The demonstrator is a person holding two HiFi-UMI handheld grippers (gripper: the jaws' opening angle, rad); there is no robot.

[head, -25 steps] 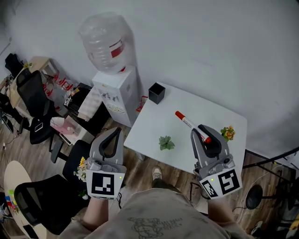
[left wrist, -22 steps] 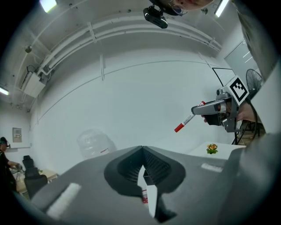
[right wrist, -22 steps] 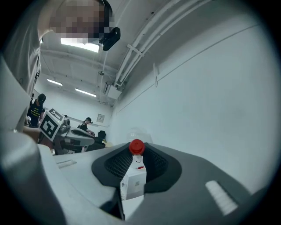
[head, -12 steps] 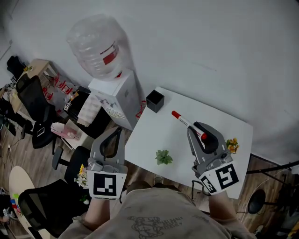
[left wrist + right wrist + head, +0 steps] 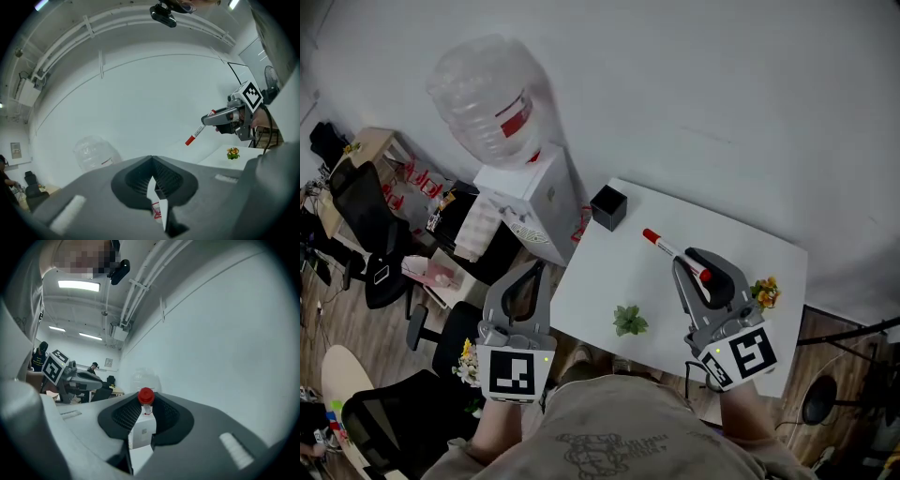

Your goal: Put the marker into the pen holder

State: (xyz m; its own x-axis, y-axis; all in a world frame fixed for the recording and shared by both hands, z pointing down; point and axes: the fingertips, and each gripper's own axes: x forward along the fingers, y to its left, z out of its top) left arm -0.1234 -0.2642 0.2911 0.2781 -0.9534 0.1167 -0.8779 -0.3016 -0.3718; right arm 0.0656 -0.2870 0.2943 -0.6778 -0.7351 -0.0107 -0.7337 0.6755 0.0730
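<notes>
Where the marker is: marker is clamped in the right claw, held in the air over the white surface, not touching it.
Marker pose: the long white body sticks out past the claw tips; the red cap is at the far end and aims toward the pen holder. In the left gripper view it slopes cap-down.
Right claw: closed on the marker's rear part, both sides pressing on the barrel. The right gripper view shows the cap dead centre between them.
Left claw: tips together with only a thin slit between, nothing held. It hangs off the left edge of the surface, over the floor, well apart from the marker.
Pen holder: black cube, upright, at the far left corner of the surface, with its top open. It is clear of the marker's cap, with bare surface showing between them.
Other stuff on surface: small green plant near the front edge, flowers at the right edge just beside the right claw.
Background: water dispenser just left of the surface, beside the pen holder corner; office chairs further left.
</notes>
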